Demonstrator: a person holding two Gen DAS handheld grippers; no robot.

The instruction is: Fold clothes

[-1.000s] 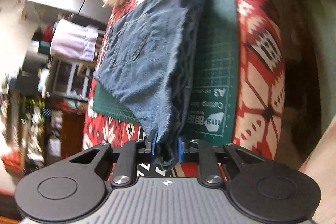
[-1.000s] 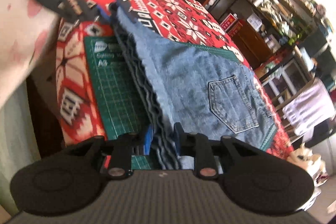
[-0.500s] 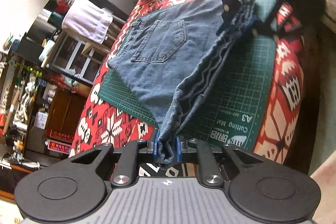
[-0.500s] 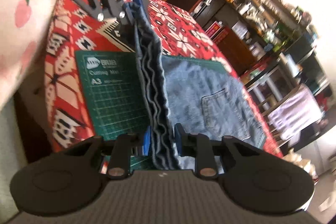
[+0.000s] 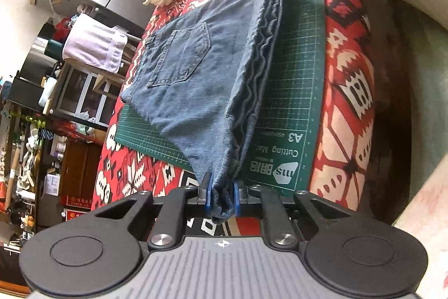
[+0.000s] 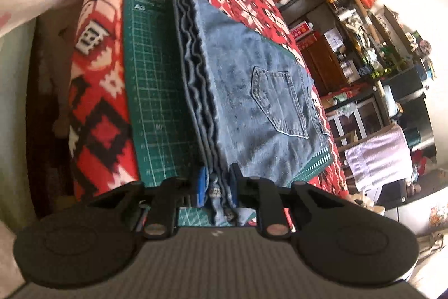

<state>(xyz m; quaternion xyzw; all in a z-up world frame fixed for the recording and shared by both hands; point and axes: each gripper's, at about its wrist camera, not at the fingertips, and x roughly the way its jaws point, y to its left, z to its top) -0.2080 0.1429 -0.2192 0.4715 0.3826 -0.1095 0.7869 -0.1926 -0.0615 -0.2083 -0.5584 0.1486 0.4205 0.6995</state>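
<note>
Draping over the red patterned cloth (image 5: pixel 347 91) and the green mat (image 5: pixel 296 80), the jeans (image 5: pixel 196 69) lie pocket-up, one gathered edge lifted taut between your grippers. Your left gripper (image 5: pixel 221 198) has its jaws clamped on one end; your right gripper (image 6: pixel 217 187), jaws just closing, pinches the other.

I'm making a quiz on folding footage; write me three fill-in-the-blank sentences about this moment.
1. Both grippers pinch the gathered edge of a denim ____.
2. The jeans lie on a green ____ mat.
3. The mat rests on a cloth patterned mainly in ____.

Missing words: jeans; cutting; red
</note>
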